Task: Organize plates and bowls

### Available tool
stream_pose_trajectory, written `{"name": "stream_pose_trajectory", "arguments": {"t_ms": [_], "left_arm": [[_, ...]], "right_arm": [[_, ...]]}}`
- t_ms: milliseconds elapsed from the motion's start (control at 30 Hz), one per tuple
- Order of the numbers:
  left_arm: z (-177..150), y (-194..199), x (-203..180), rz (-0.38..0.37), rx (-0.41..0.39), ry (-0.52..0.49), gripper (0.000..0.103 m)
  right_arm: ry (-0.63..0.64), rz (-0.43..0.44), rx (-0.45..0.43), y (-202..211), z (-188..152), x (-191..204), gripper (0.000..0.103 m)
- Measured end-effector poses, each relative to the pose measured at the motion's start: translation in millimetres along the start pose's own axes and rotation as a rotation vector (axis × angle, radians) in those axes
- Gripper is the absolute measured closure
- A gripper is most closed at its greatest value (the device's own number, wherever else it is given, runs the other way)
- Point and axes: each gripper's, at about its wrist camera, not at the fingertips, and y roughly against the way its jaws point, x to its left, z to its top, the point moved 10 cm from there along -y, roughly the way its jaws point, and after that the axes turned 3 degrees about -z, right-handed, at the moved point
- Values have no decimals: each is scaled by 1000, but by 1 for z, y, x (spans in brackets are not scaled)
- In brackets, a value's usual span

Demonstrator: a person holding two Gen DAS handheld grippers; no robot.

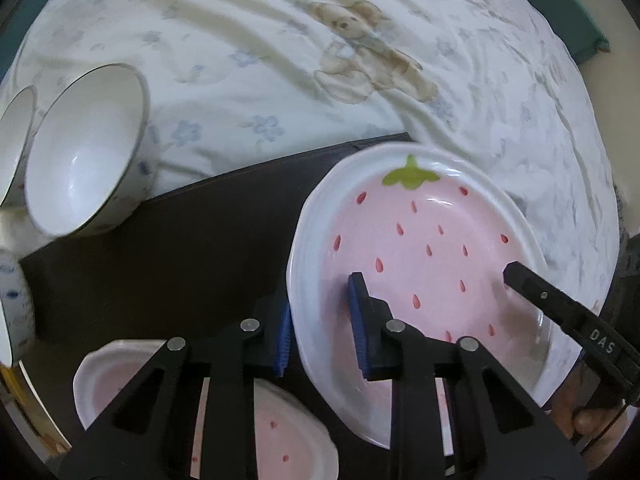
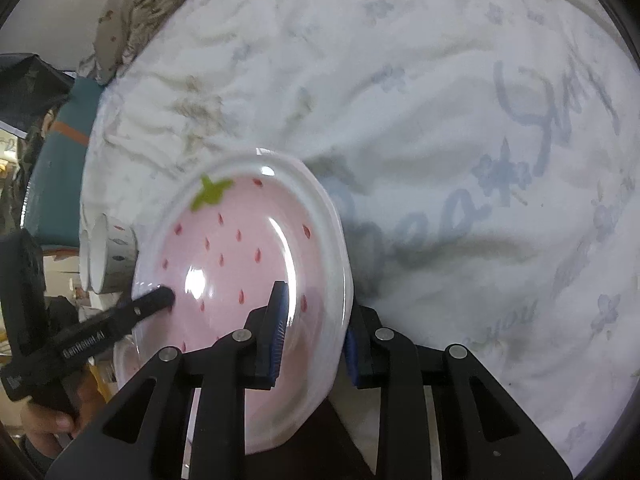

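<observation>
A pink strawberry plate (image 1: pixel 424 264) with a white rim is held up over the dark mat (image 1: pixel 180 248). My left gripper (image 1: pixel 320 332) is shut on its left rim. My right gripper (image 2: pixel 312 340) is shut on the same plate (image 2: pixel 240 256) at its right rim; its black finger also shows in the left wrist view (image 1: pixel 560 304). A second strawberry plate (image 1: pixel 280 432) lies below the left gripper. Two white bowls (image 1: pixel 80 152) with blue patterns stand tilted at the left, and show small in the right wrist view (image 2: pixel 108 256).
A white bedsheet (image 1: pixel 320 60) with blue flowers and a bear print covers the surface behind the mat. A blue-patterned white piece of crockery (image 1: pixel 12 304) sits at the left edge. A teal object (image 2: pixel 60 160) lies past the sheet's left edge.
</observation>
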Motion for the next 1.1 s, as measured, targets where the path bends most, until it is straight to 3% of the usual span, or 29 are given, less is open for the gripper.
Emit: {"name": "stream_pose_trajectory", "arguments": {"t_ms": [567,833,1100], "left_arm": [[-27,81,15,-38,-134,7,85],[-56,115,46,-27,-180,7,85],[-85,141,77,-24,-222,7,85]], "right_arm": [[150,62,-72,48,-19,62,79],[237,90,-79,60,-44,103,79],[334,101,-41,53,-91,139,79]]}}
